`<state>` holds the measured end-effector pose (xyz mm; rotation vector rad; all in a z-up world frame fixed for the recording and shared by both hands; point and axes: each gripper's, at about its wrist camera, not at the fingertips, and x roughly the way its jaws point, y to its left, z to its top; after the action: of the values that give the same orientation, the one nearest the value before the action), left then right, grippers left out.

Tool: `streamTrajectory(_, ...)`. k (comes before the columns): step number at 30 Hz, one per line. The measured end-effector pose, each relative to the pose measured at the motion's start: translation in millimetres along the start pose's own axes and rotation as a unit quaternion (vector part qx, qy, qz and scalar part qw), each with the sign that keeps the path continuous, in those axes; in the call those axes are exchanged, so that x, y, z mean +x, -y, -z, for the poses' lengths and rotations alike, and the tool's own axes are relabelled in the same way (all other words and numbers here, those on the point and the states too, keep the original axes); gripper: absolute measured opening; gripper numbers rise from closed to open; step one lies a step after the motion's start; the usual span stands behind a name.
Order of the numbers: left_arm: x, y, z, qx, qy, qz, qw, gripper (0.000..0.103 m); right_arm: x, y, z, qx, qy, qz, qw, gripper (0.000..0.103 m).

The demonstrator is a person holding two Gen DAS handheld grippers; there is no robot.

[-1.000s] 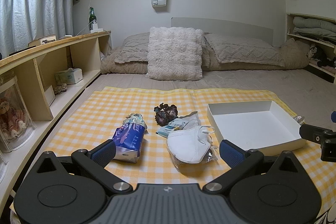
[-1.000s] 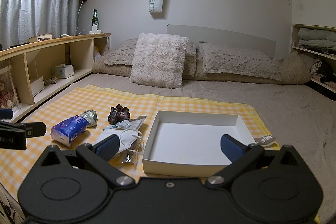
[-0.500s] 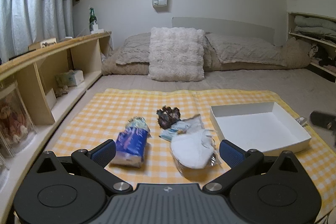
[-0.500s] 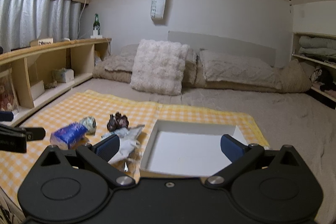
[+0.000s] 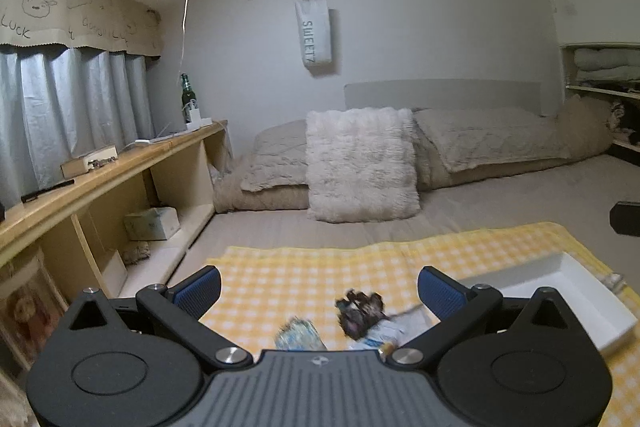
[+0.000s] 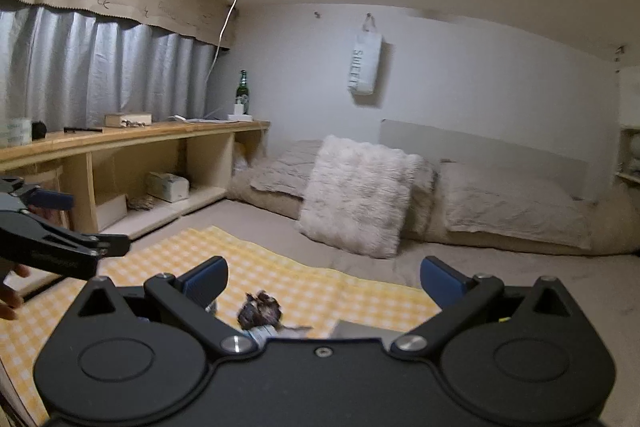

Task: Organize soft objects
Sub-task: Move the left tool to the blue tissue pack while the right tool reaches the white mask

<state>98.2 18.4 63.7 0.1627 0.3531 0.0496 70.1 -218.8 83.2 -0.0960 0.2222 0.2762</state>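
A dark brown fuzzy bundle point(image 5: 360, 311) lies on the yellow checked cloth point(image 5: 320, 275), with a crumpled blue-white packet point(image 5: 298, 335) and a pale wrapper point(image 5: 390, 331) beside it, partly hidden by my left gripper's body. A white open box point(image 5: 576, 291) sits at the cloth's right. My left gripper point(image 5: 319, 289) is open, empty, raised above the cloth. My right gripper point(image 6: 326, 281) is open and empty, also raised; the dark bundle point(image 6: 260, 309) shows just below it. The left gripper appears at the left edge of the right wrist view point(image 6: 60, 243).
A fluffy white pillow point(image 5: 360, 167) and beige quilts point(image 5: 500, 143) lie at the bed's far end. A wooden shelf point(image 5: 100, 179) runs along the left, holding a green bottle point(image 5: 186, 95) and a tissue box point(image 5: 152, 223). A shelf with folded bedding point(image 5: 604, 63) stands right.
Both grippers have tilted upward and lifted, so the items now sit low in the views. The mask and the blue packet have dropped behind the gripper bodies. Both stay open.
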Motion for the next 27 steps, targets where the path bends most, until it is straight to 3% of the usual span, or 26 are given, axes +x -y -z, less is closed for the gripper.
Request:
streamTrajectory(5,42.1,-6.5,3.8,-0.008,-0.027,-0.021,0.9994,0.103,47.9,-0.5,5.3,0.033,-0.021,-0.020,0.999,0.103)
streamTrajectory(13,123.3,-20.5,39.1,-0.001,-0.147,-0.025,0.9888,0.103,111.1,-5.4,45.2,0.081,-0.101,-0.037,0.991,0.103)
streamTrajectory(17,153.3,-31.1,59.3,-0.011,-0.200,-0.004,0.9798,0.103,141.2,-14.3,61.0,0.080,-0.157,-0.045,0.983,0.103)
streamTrajectory(22,179.5,-39.7,81.6,-0.034,-0.245,0.014,0.9688,0.103,177.3,-21.3,83.0,0.120,-0.239,-0.079,0.960,0.103)
streamTrajectory(27,197.9,-44.3,98.6,-0.006,-0.273,-0.011,0.9620,0.102,204.8,-39.9,110.2,0.155,-0.319,-0.111,0.928,0.103)
